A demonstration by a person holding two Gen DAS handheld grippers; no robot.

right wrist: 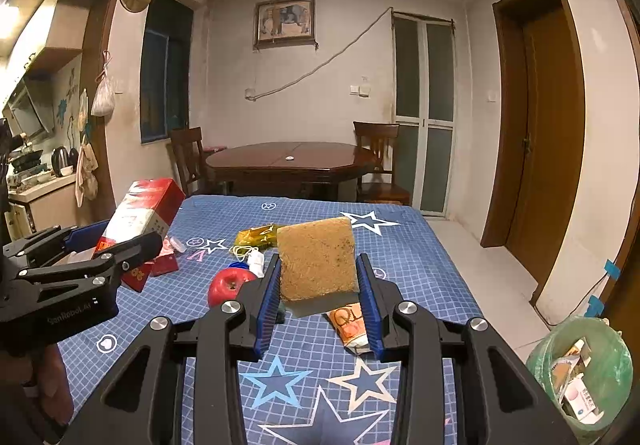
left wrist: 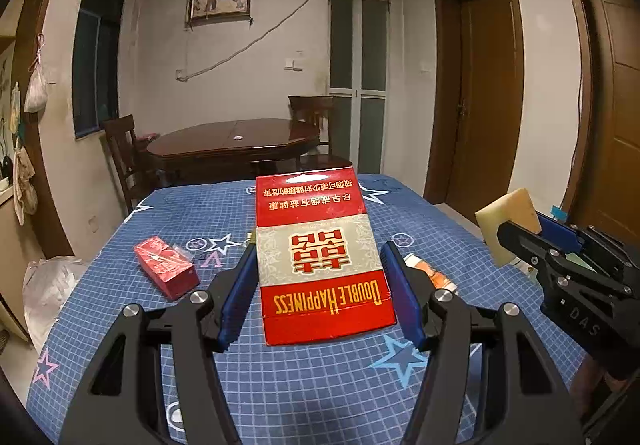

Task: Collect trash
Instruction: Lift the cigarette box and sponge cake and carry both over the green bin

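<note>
My left gripper [left wrist: 320,285] is shut on a red and silver Double Happiness carton [left wrist: 320,253] and holds it above the blue star-print table [left wrist: 300,385]. The carton also shows in the right wrist view [right wrist: 140,217]. My right gripper [right wrist: 318,285] is shut on a yellow-brown sponge [right wrist: 318,257], held above the table; the sponge also shows in the left wrist view [left wrist: 508,221]. A green-lined trash bin [right wrist: 580,373] with paper scraps stands on the floor at the right.
On the table lie a red box [left wrist: 166,269], a red apple [right wrist: 228,285], a yellow wrapper [right wrist: 256,235], white string [right wrist: 250,255] and an orange tube [right wrist: 352,325]. A dark dining table [right wrist: 292,161] with chairs stands behind.
</note>
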